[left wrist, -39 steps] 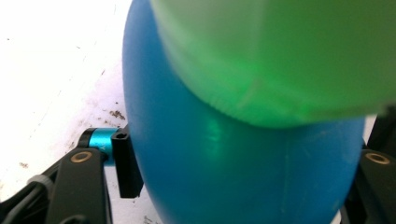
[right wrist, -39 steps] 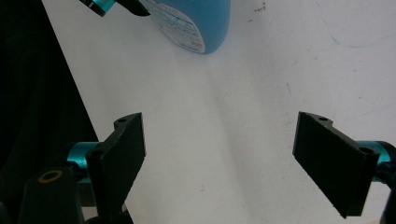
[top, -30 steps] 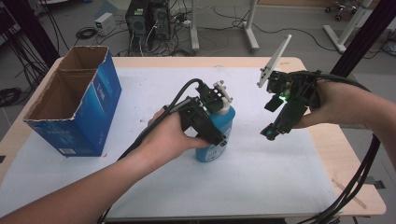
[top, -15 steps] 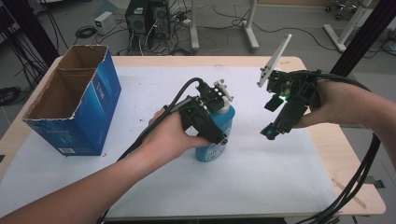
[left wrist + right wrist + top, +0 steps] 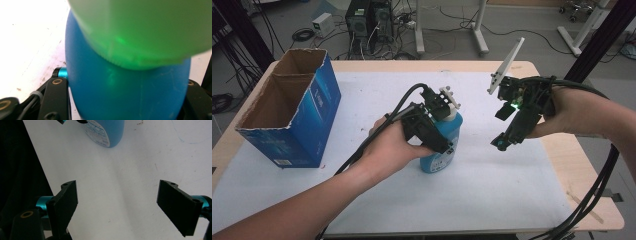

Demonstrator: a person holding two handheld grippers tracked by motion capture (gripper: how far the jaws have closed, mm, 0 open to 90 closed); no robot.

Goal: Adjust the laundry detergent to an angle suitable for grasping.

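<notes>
A blue bottle (image 5: 443,152) with a pale green cap (image 5: 140,30) stands upright at the middle of the white mat. My left gripper (image 5: 445,134) reaches it from the left. Its jaws have just been closing with the bottle's body (image 5: 125,92) between them, and the black fingers (image 5: 56,92) now press on both its sides. My right gripper (image 5: 503,142) hovers to the right of the bottle, tilted downward. Its two pads (image 5: 66,197) stand wide apart over bare mat with nothing between them, and the bottle's base (image 5: 110,132) lies farther ahead.
An open blue cardboard box (image 5: 319,100) stands at the table's left. The white mat (image 5: 492,200) covers most of the wooden table. A thin wooden stick (image 5: 584,205) lies near the right front corner. Cables trail from both grippers toward the near edge.
</notes>
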